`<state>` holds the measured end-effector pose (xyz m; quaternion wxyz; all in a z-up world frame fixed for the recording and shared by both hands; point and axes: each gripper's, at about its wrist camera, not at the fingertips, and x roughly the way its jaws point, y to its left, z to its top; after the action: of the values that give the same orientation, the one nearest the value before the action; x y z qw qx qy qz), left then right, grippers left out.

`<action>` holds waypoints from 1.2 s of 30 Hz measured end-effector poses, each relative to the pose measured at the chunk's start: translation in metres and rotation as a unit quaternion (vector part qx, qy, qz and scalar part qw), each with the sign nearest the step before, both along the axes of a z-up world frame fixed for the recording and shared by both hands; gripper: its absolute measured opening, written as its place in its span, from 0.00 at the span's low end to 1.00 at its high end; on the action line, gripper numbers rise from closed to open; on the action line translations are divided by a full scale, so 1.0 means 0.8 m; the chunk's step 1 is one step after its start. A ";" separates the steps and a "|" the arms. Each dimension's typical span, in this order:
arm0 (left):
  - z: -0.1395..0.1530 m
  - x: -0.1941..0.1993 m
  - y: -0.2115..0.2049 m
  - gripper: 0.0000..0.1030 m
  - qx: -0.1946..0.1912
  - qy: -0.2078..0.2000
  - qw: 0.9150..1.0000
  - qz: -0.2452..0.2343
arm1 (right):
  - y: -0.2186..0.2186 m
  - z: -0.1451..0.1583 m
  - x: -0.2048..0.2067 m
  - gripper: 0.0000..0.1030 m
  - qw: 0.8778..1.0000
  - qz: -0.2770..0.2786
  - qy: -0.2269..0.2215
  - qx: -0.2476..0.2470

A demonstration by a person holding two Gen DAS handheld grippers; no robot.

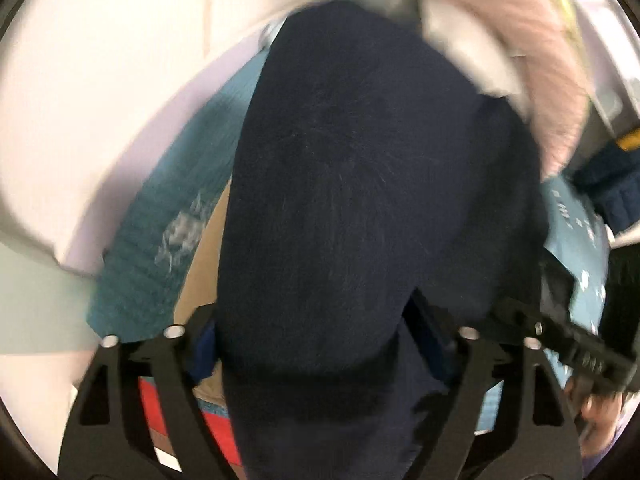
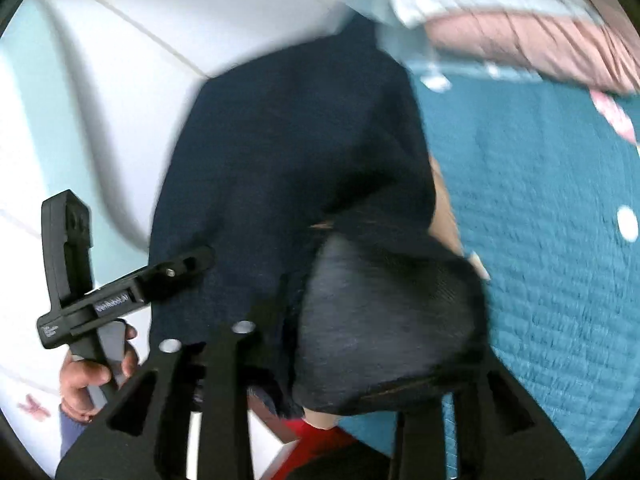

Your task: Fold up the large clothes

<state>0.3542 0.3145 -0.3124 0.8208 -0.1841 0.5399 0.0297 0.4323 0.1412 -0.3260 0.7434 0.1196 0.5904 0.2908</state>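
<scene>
left gripper (image 1: 312,344): fingers clamped on navy garment (image 1: 360,160) | right gripper (image 2: 320,360): fingers gripping the same garment's folded edge | garment hangs lifted over teal bedspread (image 2: 540,240) | frames blurred | pink quilt (image 1: 520,40) behind

Small white label on left gripper (image 2: 192,264) body, mirrored and blurry, not legible. Light-blue cloth (image 1: 576,216) bears unreadable dark marks.

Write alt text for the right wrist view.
A dark navy garment hangs bunched between the right tool's black fingers, filling the middle of the blurred frame. A teal quilted bedspread lies behind it to the right, and the left tool shows at lower left.
</scene>
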 end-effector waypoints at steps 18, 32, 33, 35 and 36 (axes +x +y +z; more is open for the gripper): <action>0.042 -0.024 -0.019 0.96 0.076 -0.039 0.996 0.000 | -0.052 -0.020 -0.001 0.55 0.998 -0.024 0.027 0.051; 0.127 -0.132 -0.102 0.96 0.200 -0.099 0.972 0.069 | -0.104 0.069 -0.075 0.59 0.997 -0.011 -0.077 0.007; 0.132 -0.146 -0.117 0.96 0.206 -0.109 0.970 0.072 | -0.110 0.080 -0.085 0.64 0.996 -0.010 -0.093 -0.001; 0.139 -0.166 -0.141 0.96 0.214 -0.119 0.967 0.073 | -0.127 0.104 -0.109 0.68 0.992 -0.010 -0.127 -0.012; 0.146 -0.182 -0.162 0.96 0.223 -0.129 0.964 0.069 | -0.138 0.118 -0.124 0.73 0.989 -0.011 -0.147 -0.019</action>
<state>0.2090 0.1850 -0.1953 0.8998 -0.0356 0.3950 0.1820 0.3333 0.0311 -0.2318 0.8275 0.0675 0.4786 0.2857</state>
